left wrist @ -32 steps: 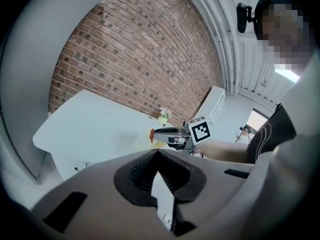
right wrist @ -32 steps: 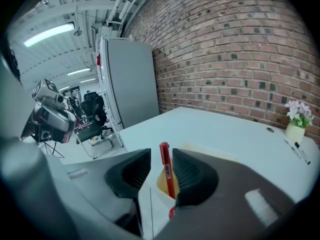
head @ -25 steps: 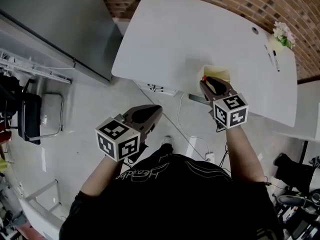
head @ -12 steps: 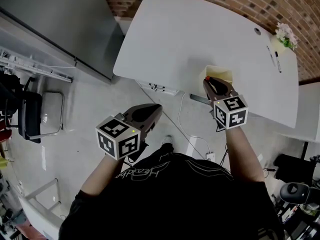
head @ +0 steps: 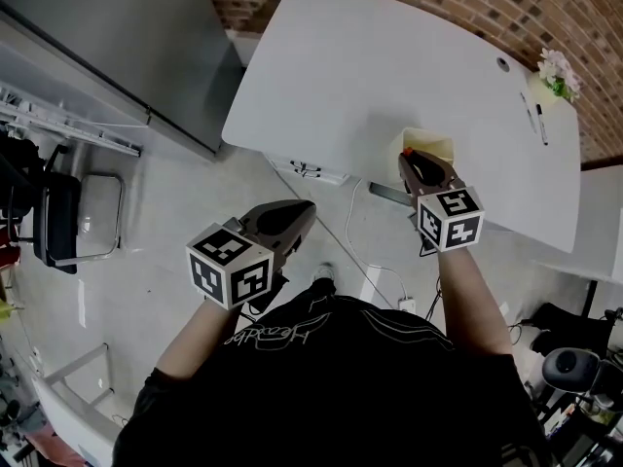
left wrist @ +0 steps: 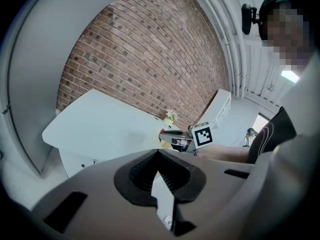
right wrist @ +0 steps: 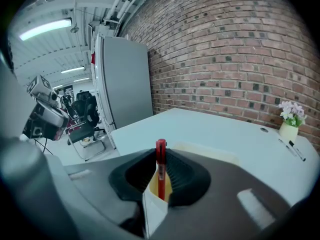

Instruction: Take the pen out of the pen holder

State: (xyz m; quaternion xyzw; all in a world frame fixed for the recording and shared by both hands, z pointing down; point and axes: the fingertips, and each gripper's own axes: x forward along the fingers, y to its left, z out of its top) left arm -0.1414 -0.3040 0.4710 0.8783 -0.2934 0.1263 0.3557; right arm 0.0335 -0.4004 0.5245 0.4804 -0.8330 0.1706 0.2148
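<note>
A red pen (right wrist: 160,169) stands upright in a cream pen holder (head: 429,143) at the near edge of the white table (head: 370,56). My right gripper (head: 411,160) reaches over the holder. Its jaws have just been closing and now pinch the pen between them, as the right gripper view shows with the gripper (right wrist: 160,178) round the pen's shaft. The pen's red cap (head: 406,151) sticks out above the jaws. My left gripper (head: 304,208) hangs off the table over the floor, shut and empty, its tips (left wrist: 159,156) meeting.
A small vase of flowers (head: 553,69) and two dark pens (head: 533,113) lie at the table's far right corner. A grey cabinet (head: 127,37) stands left of the table, a chair (head: 58,227) further left. Cables run across the floor below the table.
The right gripper's jaws have drawn together round the red pen. Both hands stay where they were.
</note>
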